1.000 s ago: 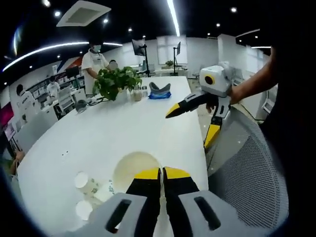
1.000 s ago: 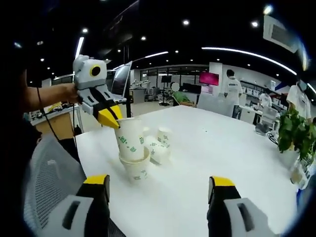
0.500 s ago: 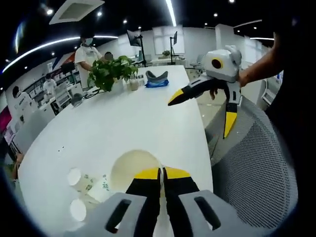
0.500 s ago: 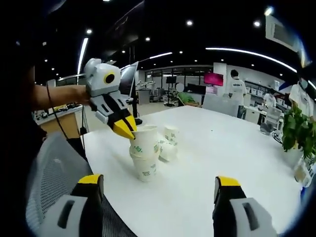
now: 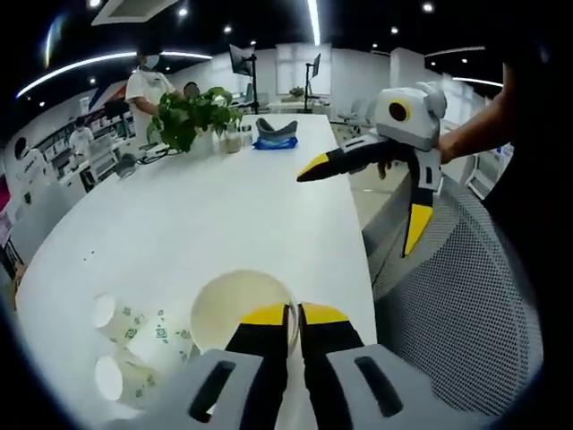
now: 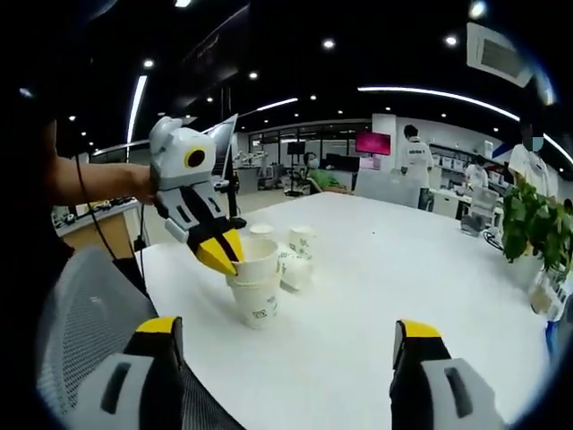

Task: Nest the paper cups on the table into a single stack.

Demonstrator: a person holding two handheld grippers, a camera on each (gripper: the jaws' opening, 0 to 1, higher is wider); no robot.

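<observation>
Your left gripper (image 6: 219, 257) is clamped on the rim of the top paper cup (image 6: 257, 255), nested in the cup below (image 6: 256, 306) near the table (image 6: 376, 296) edge. Behind, loose cups (image 6: 298, 255) crowd close. Your right gripper (image 6: 279, 349) hangs wide apart. A potted plant (image 5: 190, 117) stands far off.

We see white paper cups (image 6: 255, 287) printed with small green marks, on a plain white table (image 6: 376, 296); our grippers, left gripper (image 6: 218, 255) and right gripper (image 5: 358, 193), are grey with yellow tips on black jaws; the plant (image 5: 186, 116) is green, the mesh chair (image 5: 457, 313) grey
</observation>
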